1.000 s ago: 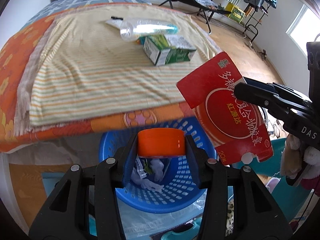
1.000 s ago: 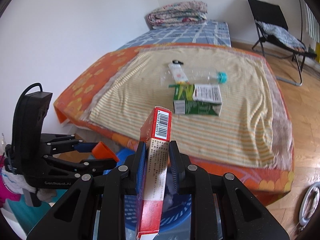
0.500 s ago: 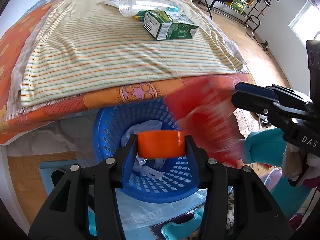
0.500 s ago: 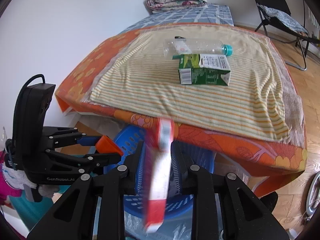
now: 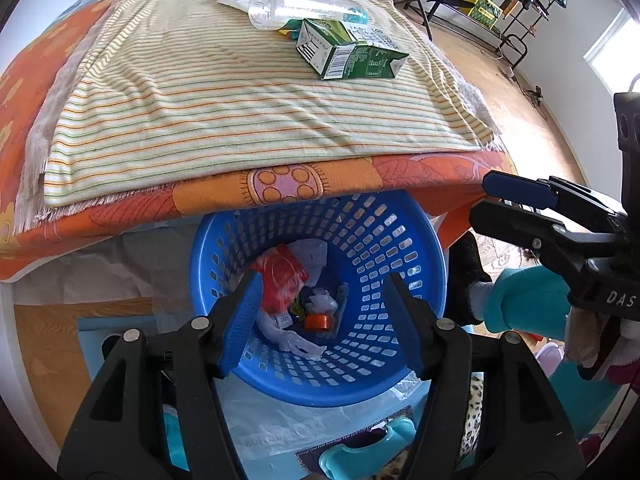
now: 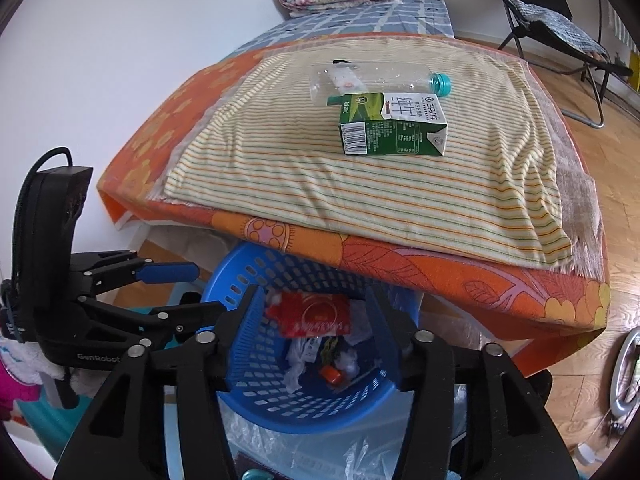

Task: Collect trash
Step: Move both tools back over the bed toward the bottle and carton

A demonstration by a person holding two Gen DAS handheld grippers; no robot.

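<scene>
Both of your grippers hang over the blue perforated basket (image 5: 404,240) with nothing in them: the left gripper (image 5: 320,312) has its blue-padded fingers spread wide, and the right gripper (image 6: 308,320) is spread just as wide.

The basket sits on the floor, tucked partly under the edge of the bed (image 6: 440,268). Inside it lie the red box (image 6: 310,314), an orange cap (image 5: 317,322) near the bottom, and some crumpled white paper (image 5: 312,256), so part of the job looks done.

Two clear pieces are left for you, well apart from the basket on the striped cloth (image 6: 320,184): the green milk carton (image 6: 394,130) on its side, and just behind and touching it, the clear plastic bottle (image 6: 376,82) with a teal cap. A small white tube or sachet lies behind the bottle; you cannot tell which.

As for writing, the carton shows a barcode, a nutrition panel and large Chinese characters, seemingly "纯牛". The red box's print is too blurred to read. Your left gripper's body reads "GenRobot", and your right one shows "DAS".
</scene>
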